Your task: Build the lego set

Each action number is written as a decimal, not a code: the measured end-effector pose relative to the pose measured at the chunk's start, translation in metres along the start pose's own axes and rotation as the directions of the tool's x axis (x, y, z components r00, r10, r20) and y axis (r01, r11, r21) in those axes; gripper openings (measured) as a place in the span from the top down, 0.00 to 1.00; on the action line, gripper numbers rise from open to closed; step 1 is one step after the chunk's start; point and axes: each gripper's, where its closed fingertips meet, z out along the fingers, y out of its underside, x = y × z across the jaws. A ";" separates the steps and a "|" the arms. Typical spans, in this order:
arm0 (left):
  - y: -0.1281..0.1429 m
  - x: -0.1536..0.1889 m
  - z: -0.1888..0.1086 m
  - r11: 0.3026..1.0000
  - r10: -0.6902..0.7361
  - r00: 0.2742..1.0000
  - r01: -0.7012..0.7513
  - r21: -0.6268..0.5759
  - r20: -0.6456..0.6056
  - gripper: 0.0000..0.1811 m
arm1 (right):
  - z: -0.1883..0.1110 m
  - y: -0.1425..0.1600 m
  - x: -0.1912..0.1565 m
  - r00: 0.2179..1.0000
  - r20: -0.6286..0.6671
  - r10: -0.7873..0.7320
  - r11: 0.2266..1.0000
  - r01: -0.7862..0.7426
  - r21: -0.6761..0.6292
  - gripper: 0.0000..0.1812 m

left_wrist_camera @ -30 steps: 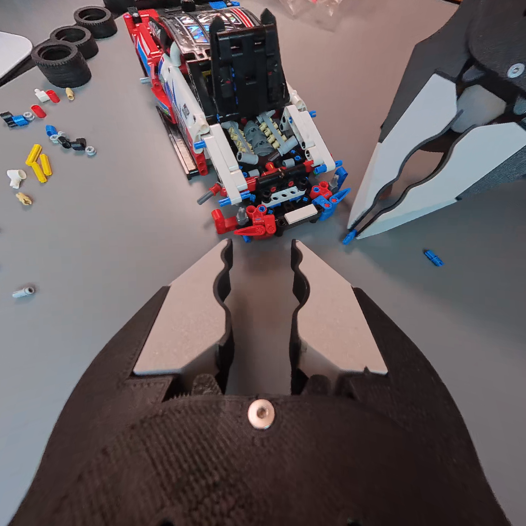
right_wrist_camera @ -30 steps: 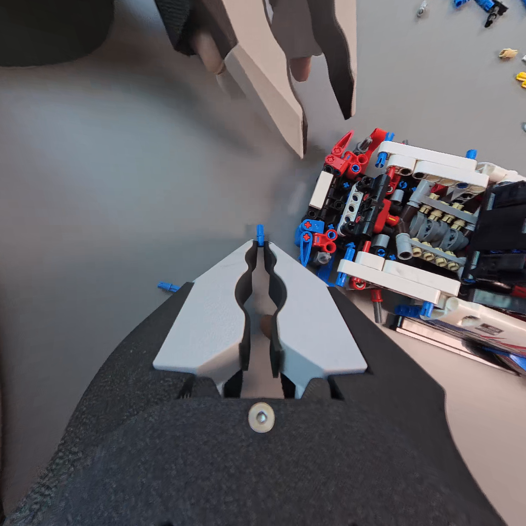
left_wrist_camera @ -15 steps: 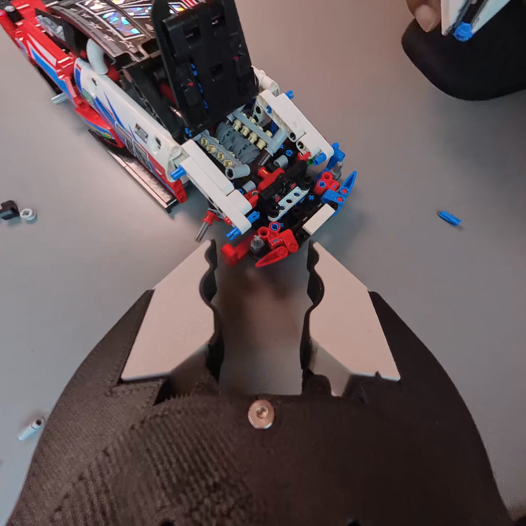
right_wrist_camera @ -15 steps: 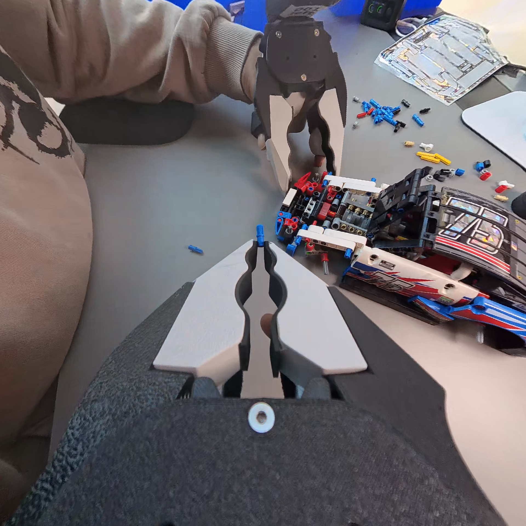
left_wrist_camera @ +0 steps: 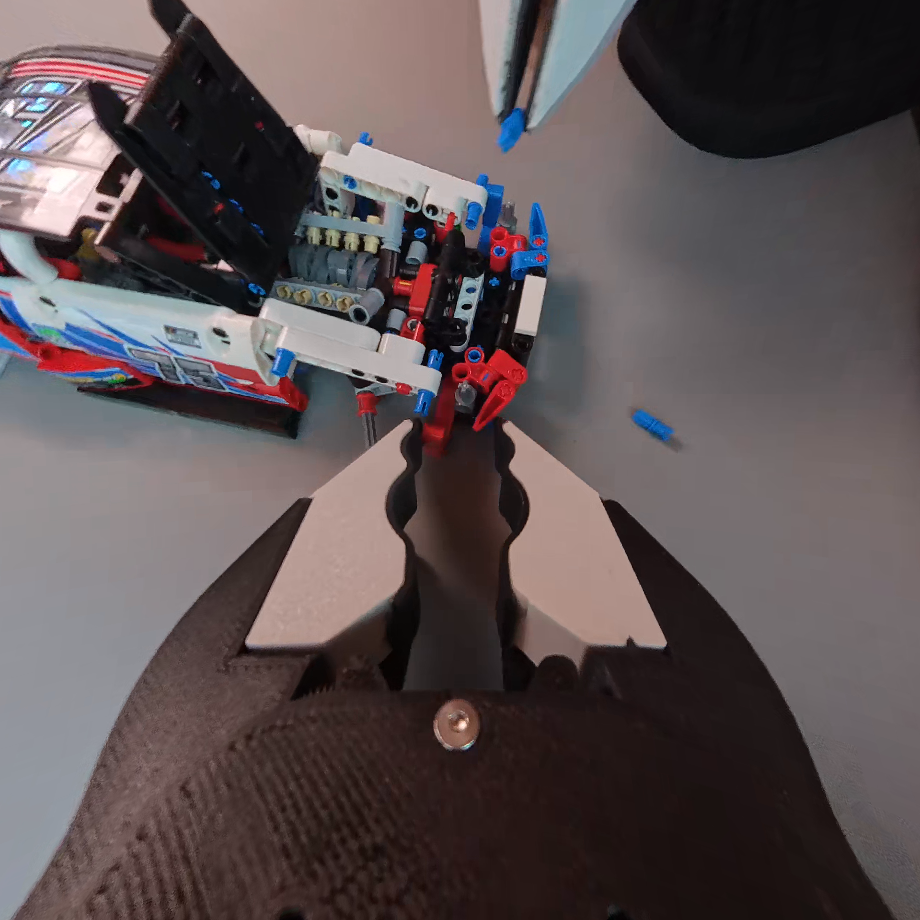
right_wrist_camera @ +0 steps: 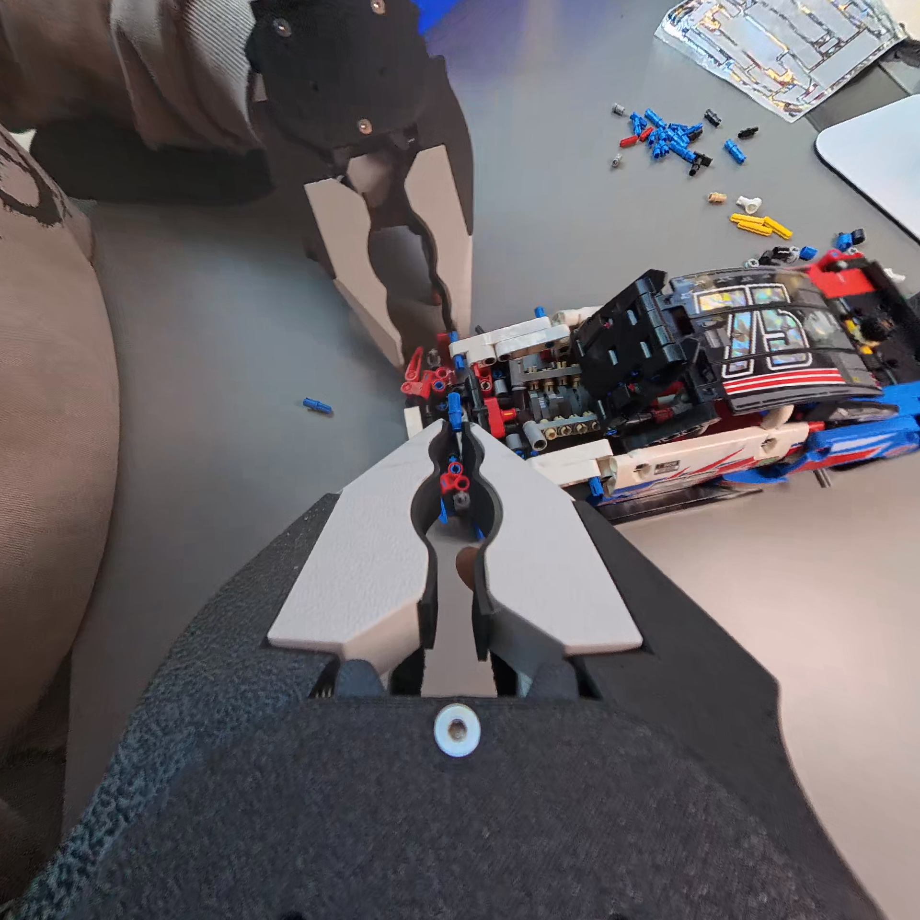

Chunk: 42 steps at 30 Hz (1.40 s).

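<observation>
The Lego race car (left_wrist_camera: 348,279) lies on the grey table with its black hood raised and its engine end exposed. It also shows in the right wrist view (right_wrist_camera: 647,388). My left gripper (left_wrist_camera: 458,428) is open, its tips either side of a red piece (left_wrist_camera: 438,428) at the car's end. It also shows in the right wrist view (right_wrist_camera: 430,343). My right gripper (right_wrist_camera: 450,423) is shut on a small blue pin (right_wrist_camera: 454,408), held right over the car's open end. In the left wrist view the right gripper (left_wrist_camera: 517,114) and its pin (left_wrist_camera: 512,129) hang above the car.
A loose blue pin (left_wrist_camera: 652,424) lies on the table beside the car's end, also in the right wrist view (right_wrist_camera: 317,405). A pile of blue pins (right_wrist_camera: 667,137), yellow pieces (right_wrist_camera: 759,225), a foil sheet (right_wrist_camera: 781,50) and a white board (right_wrist_camera: 886,159) lie farther off. A sleeve (right_wrist_camera: 149,74) is behind the left gripper. There is about 9 centimeters between the tips of the two grippers.
My left gripper has moved up to the car's end and narrowed, so the red piece is now between its tips. My right gripper has brought the blue pin over the car's open end.
</observation>
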 end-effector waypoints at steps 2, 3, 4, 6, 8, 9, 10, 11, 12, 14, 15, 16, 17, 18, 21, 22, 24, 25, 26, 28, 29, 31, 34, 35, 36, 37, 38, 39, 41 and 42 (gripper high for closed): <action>-0.007 0.019 0.008 1.000 0.022 1.000 -0.022 0.003 -0.009 0.83 | 0.001 0.006 0.002 1.000 -0.005 0.001 0.999 -0.001 -0.039 1.00; -0.008 0.024 0.011 0.999 0.041 0.999 -0.041 -0.005 -0.010 0.83 | 0.001 0.008 0.004 1.000 -0.007 -0.001 0.998 0.001 -0.056 1.00; -0.008 0.027 0.012 0.998 0.055 0.998 -0.055 -0.015 -0.016 0.85 | 0.001 0.011 0.004 1.000 -0.006 -0.002 0.997 0.001 -0.072 1.00; -0.009 0.029 0.006 0.998 0.055 0.997 -0.056 -0.016 -0.061 0.86 | 0.000 0.012 0.000 1.000 0.009 -0.008 0.996 0.009 -0.089 1.00; -0.021 0.030 -0.006 0.998 0.016 0.993 -0.008 0.064 -0.118 0.86 | -0.001 0.009 -0.006 0.999 0.029 -0.032 0.996 0.034 -0.079 1.00; -0.030 0.029 -0.012 0.993 -0.019 0.991 0.035 0.116 -0.135 0.86 | -0.001 0.006 -0.011 0.998 0.043 -0.047 0.996 0.050 -0.069 1.00; -0.041 0.029 -0.017 0.983 -0.053 0.987 0.078 0.163 -0.155 0.86 | 0.000 0.003 -0.016 0.996 0.059 -0.063 0.996 0.067 -0.052 1.00; -0.051 0.030 -0.021 0.972 -0.077 0.981 0.114 0.205 -0.178 0.87 | 0.001 -0.001 -0.020 0.994 0.071 -0.081 0.996 0.083 -0.031 1.00; -0.059 0.032 -0.023 0.962 -0.087 0.975 0.136 0.239 -0.203 0.87 | 0.003 -0.005 -0.024 0.993 0.075 -0.093 0.995 0.095 -0.016 1.00; -0.069 0.039 -0.024 0.953 -0.076 0.969 0.139 0.267 -0.235 0.87 | 0.008 -0.010 -0.029 0.990 0.083 -0.117 0.993 0.118 -0.010 1.00; -0.071 0.040 -0.023 0.953 -0.070 0.969 0.135 0.272 -0.235 0.88 | 0.010 -0.011 -0.031 0.988 0.087 -0.130 0.991 0.131 -0.014 1.00; -0.073 0.040 -0.022 0.951 -0.073 0.969 0.140 0.277 -0.237 0.90 | 0.012 -0.011 -0.033 0.986 0.091 -0.141 0.989 0.144 -0.021 1.00; -0.074 0.040 -0.022 0.947 -0.085 0.965 0.155 0.281 -0.247 0.92 | 0.012 -0.012 -0.035 0.984 0.092 -0.152 0.988 0.155 -0.022 1.00; -0.074 0.041 -0.023 0.943 -0.097 0.960 0.173 0.283 -0.264 0.95 | 0.012 -0.014 -0.037 0.982 0.098 -0.158 0.987 0.160 -0.016 1.00; -0.076 0.043 -0.028 0.930 -0.101 0.949 0.197 0.312 -0.297 0.99 | 0.007 -0.022 -0.042 0.980 0.116 -0.162 0.987 0.160 0.029 1.00; -0.078 0.045 -0.030 0.923 -0.098 0.943 0.205 0.325 -0.317 0.99 | 0.004 -0.025 -0.045 0.979 0.126 -0.160 0.986 0.155 0.055 0.99; -0.085 0.048 -0.037 0.898 -0.092 0.928 0.234 0.372 -0.361 0.99 | -0.002 -0.034 -0.048 0.979 0.134 -0.152 0.982 0.135 0.131 0.99; -0.090 0.049 -0.043 0.873 -0.094 0.914 0.266 0.409 -0.395 0.99 | -0.006 -0.041 -0.049 0.980 0.136 -0.145 0.975 0.119 0.185 0.99; -0.096 0.050 -0.050 0.837 -0.100 0.892 0.315 0.447 -0.441 0.99 | -0.012 -0.050 -0.050 0.982 0.135 -0.136 0.963 0.098 0.253 0.99; -0.107 0.050 -0.063 0.764 -0.111 0.839 0.414 0.494 -0.532 0.99 | -0.019 -0.062 -0.052 0.985 0.113 -0.132 0.933 0.085 0.350 0.99; -0.109 0.050 -0.066 0.744 -0.110 0.824 0.439 0.503 -0.556 0.99 | -0.021 -0.063 -0.052 0.986 0.091 -0.142 0.925 0.099 0.366 0.98; -0.111 0.052 -0.067 0.734 -0.103 0.811 0.453 0.506 -0.576 1.00 | -0.020 -0.063 -0.053 0.985 0.068 -0.161 0.922 0.126 0.365 0.96; -0.113 0.054 -0.066 0.733 -0.097 0.807 0.454 0.506 -0.583 1.00 | -0.021 -0.063 -0.053 0.984 0.056 -0.169 0.922 0.137 0.362 0.97; -0.114 0.054 -0.066 0.732 -0.098 0.807 0.455 0.506 -0.583 1.00 | -0.022 -0.063 -0.053 0.984 0.051 -0.173 0.922 0.143 0.360 0.97; -0.114 0.054 -0.066 0.731 -0.100 0.806 0.457 0.506 -0.583 1.00 | -0.022 -0.063 -0.053 0.984 0.048 -0.174 0.921 0.146 0.362 0.97; -0.114 0.054 -0.066 0.731 -0.102 0.806 0.458 0.506 -0.582 1.00 | -0.023 -0.064 -0.052 0.984 0.042 -0.176 0.919 0.148 0.366 0.98; -0.114 0.054 -0.066 0.730 -0.104 0.806 0.460 0.506 -0.583 1.00 | -0.024 -0.064 -0.052 0.983 0.037 -0.179 0.918 0.153 0.367 0.98; -0.114 0.053 -0.066 0.730 -0.106 0.805 0.462 0.505 -0.583 1.00 | -0.024 -0.064 -0.052 0.983 0.033 -0.183 0.918 0.159 0.364 0.98; -0.113 0.054 -0.065 0.733 -0.109 0.806 0.461 0.500 -0.582 1.00 | -0.024 -0.065 -0.052 0.981 0.025 -0.193 0.917 0.171 0.362 0.98; -0.113 0.054 -0.064 0.737 -0.110 0.808 0.456 0.498 -0.579 1.00 | -0.024 -0.066 -0.053 0.980 0.023 -0.195 0.915 0.174 0.365 0.98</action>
